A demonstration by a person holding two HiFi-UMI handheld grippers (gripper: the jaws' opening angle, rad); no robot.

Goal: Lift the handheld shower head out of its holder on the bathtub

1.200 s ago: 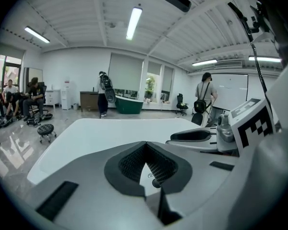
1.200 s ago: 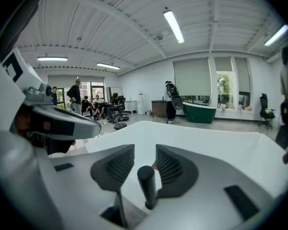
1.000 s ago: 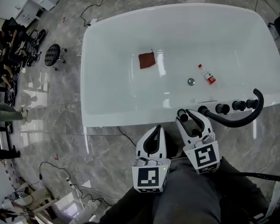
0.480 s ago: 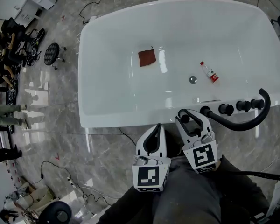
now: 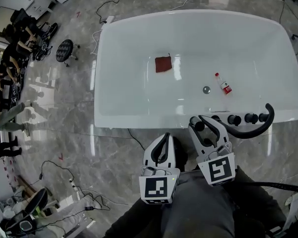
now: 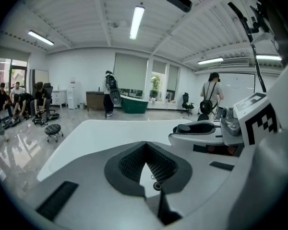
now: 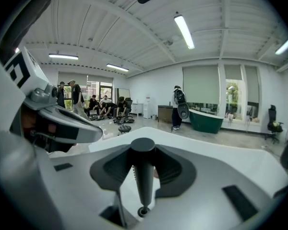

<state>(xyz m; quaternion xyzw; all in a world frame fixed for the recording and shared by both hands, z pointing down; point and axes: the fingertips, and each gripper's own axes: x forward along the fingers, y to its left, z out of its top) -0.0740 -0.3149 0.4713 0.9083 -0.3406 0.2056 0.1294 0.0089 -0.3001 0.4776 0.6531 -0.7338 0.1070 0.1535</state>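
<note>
Head view: right tool (image 5: 199, 122) clamps the black shower head (image 5: 195, 125) at the bathtub's (image 5: 139, 119) near rim. Left tool (image 5: 165, 137) is closed and empty, low over open floor (image 5: 109, 155).

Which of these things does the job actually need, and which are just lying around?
Needed: shower head, clamped in the right gripper; black hose; tub.
Lying about: red cloth and bottle in the tub; stool and cables on the floor; left gripper, shut and empty.
</note>
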